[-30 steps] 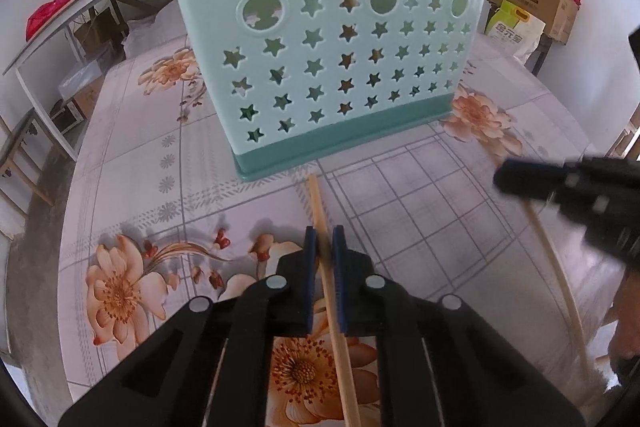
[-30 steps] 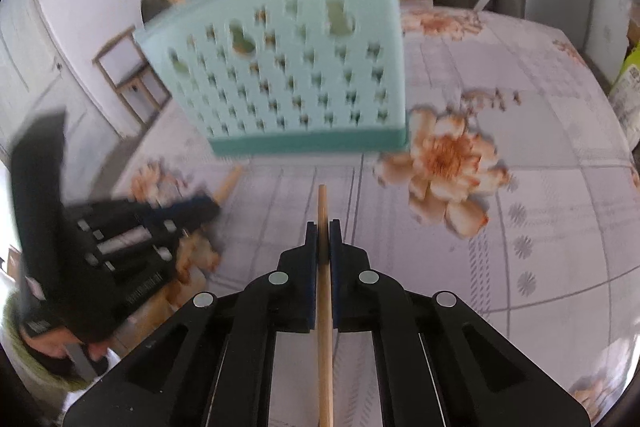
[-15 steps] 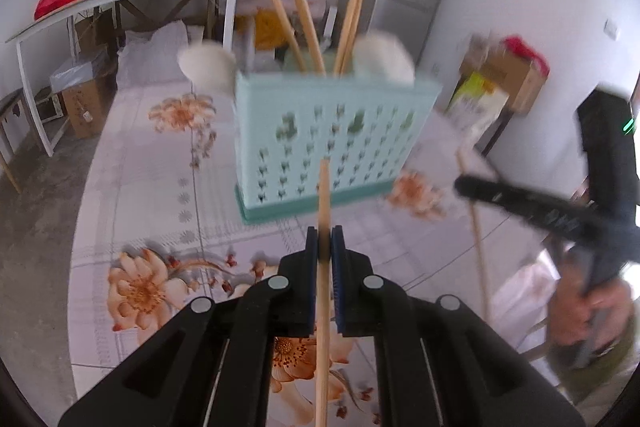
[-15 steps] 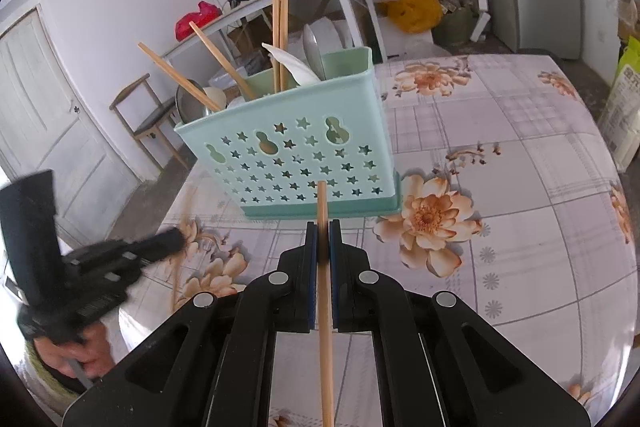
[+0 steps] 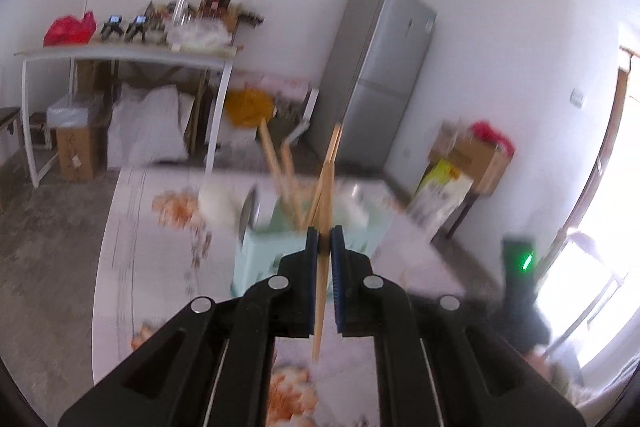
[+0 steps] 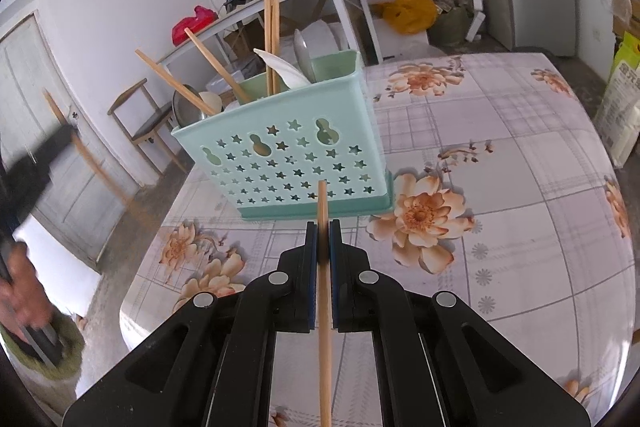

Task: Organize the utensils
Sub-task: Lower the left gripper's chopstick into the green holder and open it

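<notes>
Right wrist view: right gripper (image 6: 323, 241) closed tight on a light wooden chopstick (image 6: 323, 267), the stick running straight up between the blue pads, its tip ending in front of the lower wall of the mint-green plastic utensil basket with star-shaped cut-outs (image 6: 288, 155). Basket stands upright on the round table with the floral, checked tablecloth (image 6: 500, 227), at 12 o'clock from the gripper and near it, apart from the stick's tip as far as the view tells. In the basket: several more wooden chopsticks (image 6: 272, 27) leaning or upright, a white spoon (image 6: 284, 67), a metal spoon (image 6: 302, 53); which compartment each sits in cannot be told. At 9 o'clock in this view, blurred, the left gripper (image 6: 60, 143) with a second wooden chopstick (image 6: 92, 163) clamped in it, and a person's hand (image 6: 20, 291) at 8 o'clock. Left wrist view, blurred overall: left gripper (image 5: 325, 241) closed on its chopstick (image 5: 322, 287), stick tilted slightly toward 1 o'clock, upper end overlapping the basket (image 5: 256, 255), which sits at 12 o'clock just beyond the fingertips. Grey refrigerator (image 5: 376, 75) against the wall at 1 o'clock; white side table with clutter (image 5: 120, 55) at 10 o'clock.
</notes>
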